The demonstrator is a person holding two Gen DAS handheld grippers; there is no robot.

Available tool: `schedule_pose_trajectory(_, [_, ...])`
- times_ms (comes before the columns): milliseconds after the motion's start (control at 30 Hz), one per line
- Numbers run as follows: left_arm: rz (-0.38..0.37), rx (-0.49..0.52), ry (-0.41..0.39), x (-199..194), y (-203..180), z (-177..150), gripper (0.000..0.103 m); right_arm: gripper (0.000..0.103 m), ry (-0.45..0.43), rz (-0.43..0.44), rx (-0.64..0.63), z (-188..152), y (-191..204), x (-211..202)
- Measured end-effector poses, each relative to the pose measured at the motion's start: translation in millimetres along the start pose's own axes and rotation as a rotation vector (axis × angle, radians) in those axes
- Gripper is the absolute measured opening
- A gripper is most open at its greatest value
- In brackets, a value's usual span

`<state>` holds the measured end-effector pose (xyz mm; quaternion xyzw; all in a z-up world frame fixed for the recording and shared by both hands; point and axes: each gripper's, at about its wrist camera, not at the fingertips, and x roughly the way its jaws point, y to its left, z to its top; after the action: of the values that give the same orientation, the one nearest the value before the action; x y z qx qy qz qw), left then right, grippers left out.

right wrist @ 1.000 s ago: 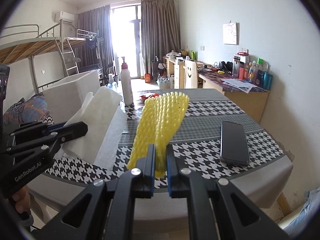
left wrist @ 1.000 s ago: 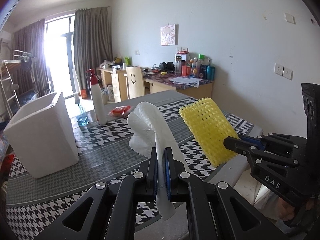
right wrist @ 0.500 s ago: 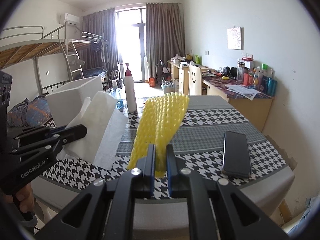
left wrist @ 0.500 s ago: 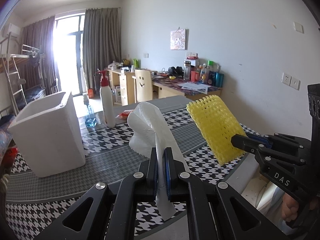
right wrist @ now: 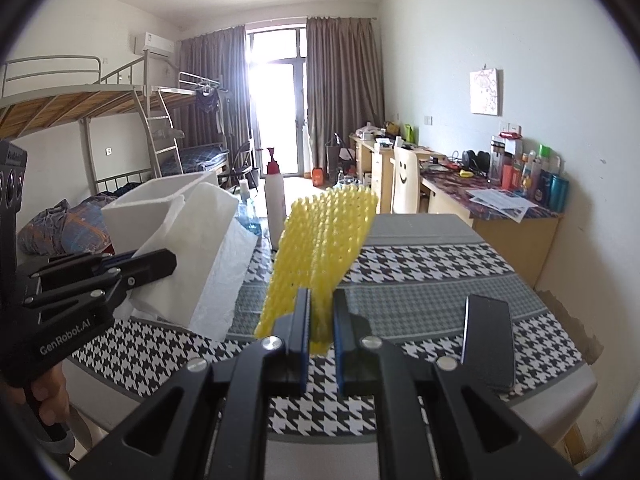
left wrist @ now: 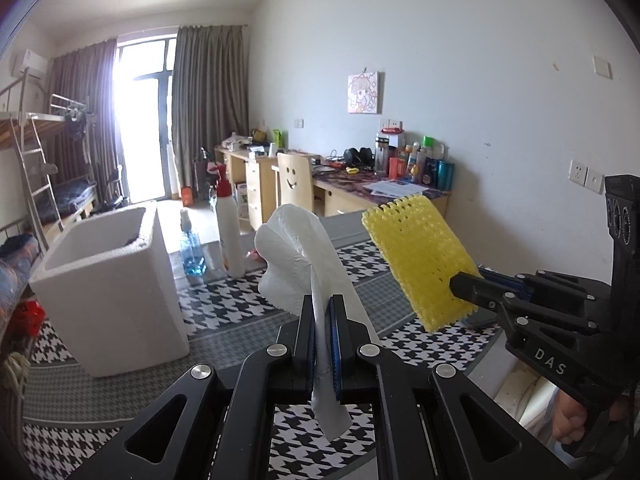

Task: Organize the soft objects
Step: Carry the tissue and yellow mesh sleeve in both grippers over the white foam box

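Presently, two hand-held grippers, side by side above the near edge of a houndstooth-patterned table (right wrist: 420,276), both pointing forward and a little downward across it.

Left gripper (left wrist: 321,336): jaws closed on a white foam sheet (left wrist: 298,264). Sheet stands roughly upright between the pads, long axis rising up and away from the fingers, top curled over; a short tail hangs below the jaws. Seen from the right wrist view, the same sheet (right wrist: 192,256) fans out beyond the left gripper (right wrist: 166,260), clear of the table. A hand (right wrist: 48,396) grips the handle at lower left.

Right gripper (right wrist: 320,332): jaws closed on a yellow foam net (right wrist: 324,248). Net held by its lower end, long axis running up and forward from the pads, free end highest, tilted slightly right. From the left wrist view the net (left wrist: 420,260) leans up and to the left from the right gripper (left wrist: 460,282).

Also on the table: white foam box (left wrist: 108,300), open top; white pump bottle (left wrist: 230,236); dark phone (right wrist: 486,340), lying flat at right.
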<state>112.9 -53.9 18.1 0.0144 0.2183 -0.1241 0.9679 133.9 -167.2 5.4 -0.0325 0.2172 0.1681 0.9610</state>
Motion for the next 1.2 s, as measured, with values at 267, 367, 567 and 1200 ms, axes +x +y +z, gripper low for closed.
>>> schedule_pose_trajectory(267, [0.061,-0.004,-0.019,2.9,12.7,9.1,0.007,0.013,-0.013,0.022,-0.014,13.8,6.9,7.7])
schedule_pose_trajectory(367, [0.081,-0.023,-0.026,4.3,20.3,13.1,0.007,0.013,-0.018,0.040,-0.026,18.7,10.9,12.9])
schedule_pose_trajectory(567, [0.132,-0.035,-0.034,10.3,32.0,21.3,0.007,0.013,-0.028,0.062,-0.037,28.5,14.1,23.8])
schedule_pose_trajectory(1200, [0.205,-0.047,-0.068,14.2,55.3,41.1,0.007,0.013,-0.042,0.103,-0.035,53.4,28.5,45.4])
